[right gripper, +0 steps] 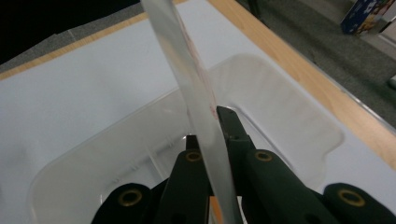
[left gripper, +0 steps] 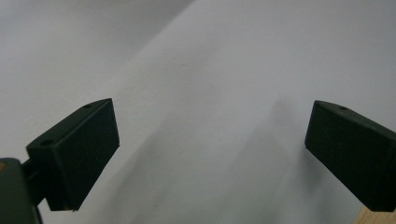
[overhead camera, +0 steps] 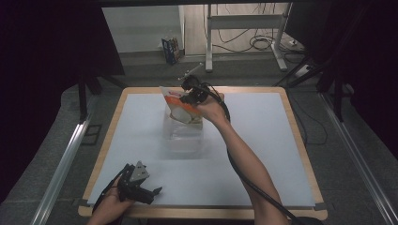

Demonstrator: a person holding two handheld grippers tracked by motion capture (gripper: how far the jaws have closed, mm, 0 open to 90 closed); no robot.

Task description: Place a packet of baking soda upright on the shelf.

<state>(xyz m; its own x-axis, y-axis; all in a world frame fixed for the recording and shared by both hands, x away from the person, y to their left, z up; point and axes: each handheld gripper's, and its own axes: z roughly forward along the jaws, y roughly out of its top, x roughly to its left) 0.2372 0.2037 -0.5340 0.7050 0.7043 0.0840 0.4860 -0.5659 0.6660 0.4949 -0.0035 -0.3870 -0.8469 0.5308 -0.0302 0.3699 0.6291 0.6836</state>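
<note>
Pouch (overhead camera: 180, 107) upright over clear tub (overhead camera: 184, 136)

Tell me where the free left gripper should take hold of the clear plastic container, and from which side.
Grip the clear container by its near rim wall, coming down from above on the person's side. It sits open-topped on the table, so one jaw can go inside the wall and one outside. The far part is taken up by the right gripper, shut on the flat packet over it. The left gripper is open.
</note>
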